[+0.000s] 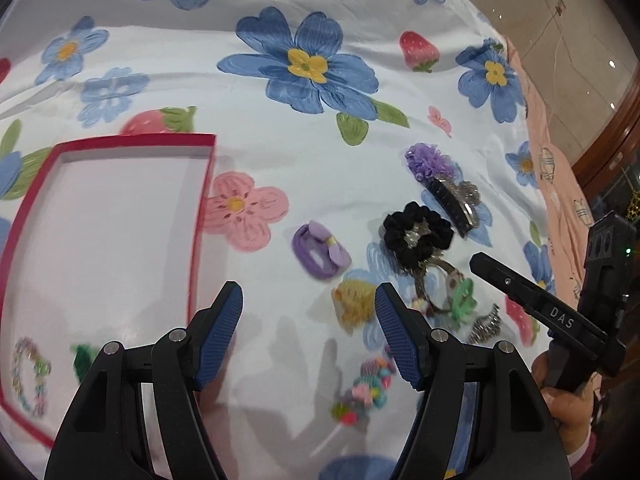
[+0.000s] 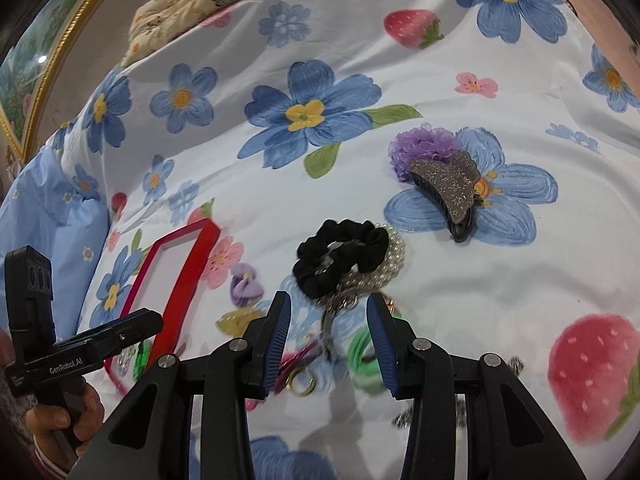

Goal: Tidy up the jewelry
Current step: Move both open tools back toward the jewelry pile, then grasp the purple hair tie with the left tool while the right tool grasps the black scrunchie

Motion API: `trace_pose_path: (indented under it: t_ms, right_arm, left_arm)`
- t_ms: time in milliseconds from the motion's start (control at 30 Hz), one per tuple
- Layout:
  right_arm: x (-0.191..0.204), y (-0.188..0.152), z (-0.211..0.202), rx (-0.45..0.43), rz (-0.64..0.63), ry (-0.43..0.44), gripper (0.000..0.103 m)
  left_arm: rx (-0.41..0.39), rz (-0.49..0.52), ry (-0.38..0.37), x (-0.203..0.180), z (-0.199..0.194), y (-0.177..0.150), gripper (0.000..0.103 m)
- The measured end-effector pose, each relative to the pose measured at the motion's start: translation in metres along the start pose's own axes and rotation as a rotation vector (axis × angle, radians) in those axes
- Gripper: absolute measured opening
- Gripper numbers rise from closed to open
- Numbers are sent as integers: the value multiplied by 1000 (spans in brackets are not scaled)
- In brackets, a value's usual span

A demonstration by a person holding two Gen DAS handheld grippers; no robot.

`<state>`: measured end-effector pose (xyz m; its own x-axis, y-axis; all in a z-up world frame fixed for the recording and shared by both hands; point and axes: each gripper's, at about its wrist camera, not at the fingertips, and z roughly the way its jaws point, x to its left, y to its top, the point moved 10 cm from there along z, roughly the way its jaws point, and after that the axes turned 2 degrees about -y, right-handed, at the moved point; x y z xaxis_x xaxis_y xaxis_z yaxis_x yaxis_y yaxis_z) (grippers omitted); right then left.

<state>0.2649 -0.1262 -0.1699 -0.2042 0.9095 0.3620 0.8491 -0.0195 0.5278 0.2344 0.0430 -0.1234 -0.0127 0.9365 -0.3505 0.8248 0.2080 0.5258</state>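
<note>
Holding: both grippers hover over the floral bedsheet (image 1: pixel 320 168) with nothing between their fingers.
Left gripper (image 1: pixel 309 334): jaws spread wide, released, above bare sheet just right of the tray.
Right gripper (image 2: pixel 329 342): jaws apart, released, over the jewelry heap.
Tray: a red-rimmed white tray (image 1: pixel 202 184) lies on the sheet, left of the loose pieces.
In the tray: a pastel bead bracelet (image 1: pixel 30 376) and a green piece (image 1: pixel 84 356) at its near end; the rest of its floor is bare.
Outside the tray: purple bow clip (image 1: pixel 320 250), black scrunchie (image 2: pixel 340 256), pearl bracelet (image 2: pixel 390 264), glittery claw clip (image 2: pixel 450 188), purple ruffled scrunchie (image 2: pixel 420 146), yellow scrunchie (image 1: pixel 354 302), green hair tie (image 2: pixel 362 354).
Hard to make out: motion blur smears the near items; the right gripper's fingers cover part of the heap.
</note>
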Motion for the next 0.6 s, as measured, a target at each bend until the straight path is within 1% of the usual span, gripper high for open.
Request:
trace_pose_path:
  t_ms: [133,200,233,267,300,367,400,433,467,500,533,567,600]
  right_arm:
    - [-6,10,17,16,27,-4,42]
    - [-8,15,26,21,27,-12,42]
    - [-11,17,30,25,32,-21,44]
    - [-13,19,34,29,37,-27,49]
    - [-15,20,38,35,43,-28,52]
    - [-17,21,46,42,42,-32,51]
    - [-17,22,49,43,33,-35,50]
    - [-18,22,51,46,23,-43,47]
    - [-17,22,53,45,17,-46,39]
    - [-18,22,53,43,10,-51,32]
    - [-19,22,54,40,5,-62,20]
    - [-20,22,54,37,7,-61,12]
    - [-21,22,54,35,8,-58,10]
  left_arm:
    - [33,2,3,0,27,11,68]
    - [52,-14,-14,1,38,13,68]
    - [60,-21,-22,1,43,14,68]
    - [69,-23,-21,2,50,16,68]
    - [75,-22,-19,2,54,16,68]
    - [84,-5,-15,0,64,17,68]
    - [88,11,-3,-1,68,17,67]
    - [89,21,-1,-2,70,17,57]
    - [98,31,-7,-4,74,16,37]
    - [113,38,-22,-6,78,14,28]
    - [121,41,-35,-7,81,12,19]
    - [120,45,-44,-8,82,11,16]
    - [118,54,-44,-10,82,11,15]
